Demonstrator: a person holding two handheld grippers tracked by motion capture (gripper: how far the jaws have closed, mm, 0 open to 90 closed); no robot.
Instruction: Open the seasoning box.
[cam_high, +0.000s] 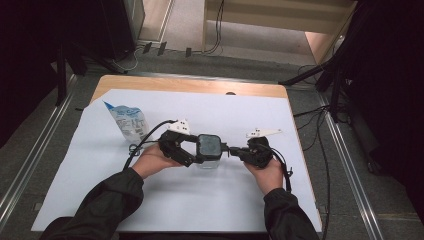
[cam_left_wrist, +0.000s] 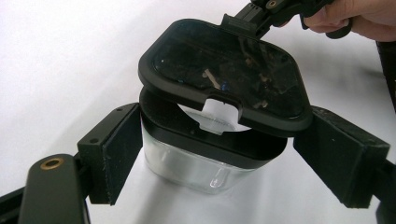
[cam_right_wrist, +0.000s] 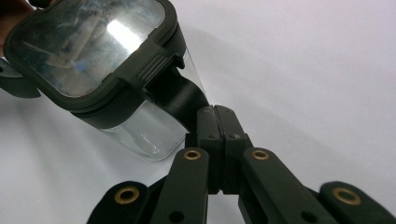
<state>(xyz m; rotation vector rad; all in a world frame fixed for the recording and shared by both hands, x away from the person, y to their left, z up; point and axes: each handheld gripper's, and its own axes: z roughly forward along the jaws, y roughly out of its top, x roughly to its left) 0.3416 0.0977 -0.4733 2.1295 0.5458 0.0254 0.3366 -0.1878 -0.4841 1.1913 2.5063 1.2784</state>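
Opening of the container is under way and judged roughly half done. The clear square jar (cam_high: 209, 159) stands near the middle of the worktop (cam_high: 210, 210), on its white sheet, between the two hands.

Left tool (cam_high: 196, 156): jaws spread to either side of the jar's body. In the left gripper view the pads (cam_left_wrist: 116, 151) stand beside the clear walls; light contact or a small gap cannot be told apart, so the jar is bracketed rather than demonstrably clamped.

Right tool (cam_right_wrist: 215, 122): jaws fully closed on the black hinge strap (cam_right_wrist: 180, 100) that joins the lid to the collar, as seen in the right gripper view.

Lid (cam_left_wrist: 224, 74): black frame with a clear pane, tilted. Its front edge with the latch notch is lifted off the black collar (cam_left_wrist: 210, 144), and the round mouth shows white beneath. The seal therefore appears released; the lid is not yet swung fully back.

Remaining, by judgement: carrying the lid clear of the mouth. A blue-and-white printed pouch (cam_high: 129, 121) lies well apart at the left rear of the sheet, untouched; whether it is meant for the jar cannot be told.
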